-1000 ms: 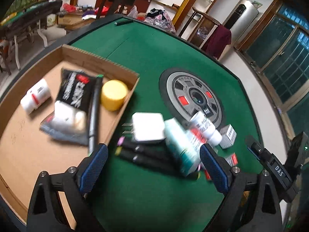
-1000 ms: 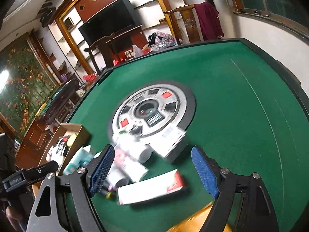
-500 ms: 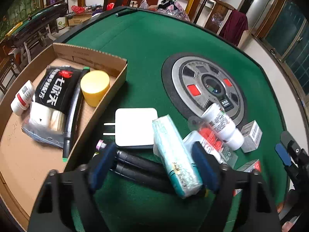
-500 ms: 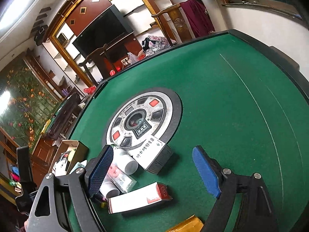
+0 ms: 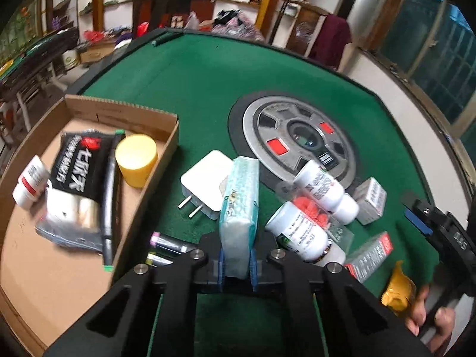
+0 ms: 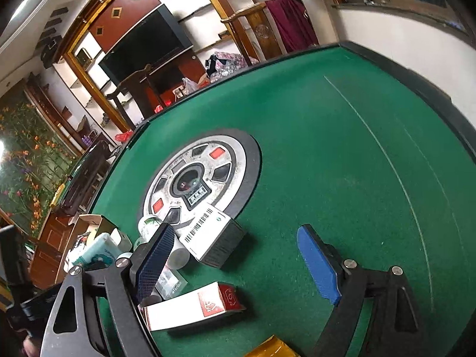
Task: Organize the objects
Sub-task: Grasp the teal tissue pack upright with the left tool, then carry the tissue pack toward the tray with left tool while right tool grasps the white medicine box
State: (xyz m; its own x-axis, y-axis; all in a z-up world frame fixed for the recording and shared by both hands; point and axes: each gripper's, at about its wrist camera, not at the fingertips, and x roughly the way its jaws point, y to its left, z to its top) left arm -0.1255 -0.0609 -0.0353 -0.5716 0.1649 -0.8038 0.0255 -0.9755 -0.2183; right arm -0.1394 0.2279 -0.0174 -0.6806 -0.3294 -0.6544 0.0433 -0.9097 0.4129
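Between your left gripper's (image 5: 237,263) blue pads, you're pinching the near end of the teal-and-white soft tissue pack (image 5: 239,200), its far end leaning over the white square plug adapter (image 5: 206,184). You're gripping it by the narrow end, likely so it lifts free of the white pill bottles (image 5: 302,235) crowding it on the right. You're heading, I'd judge, for the shallow brown cardboard box (image 5: 142,113) to the left, where the yellow cylinder (image 5: 136,158) is already sitting. Your right gripper (image 6: 235,263) is hanging spread wide and holding nothing, just above the red-and-white carton (image 6: 193,308).
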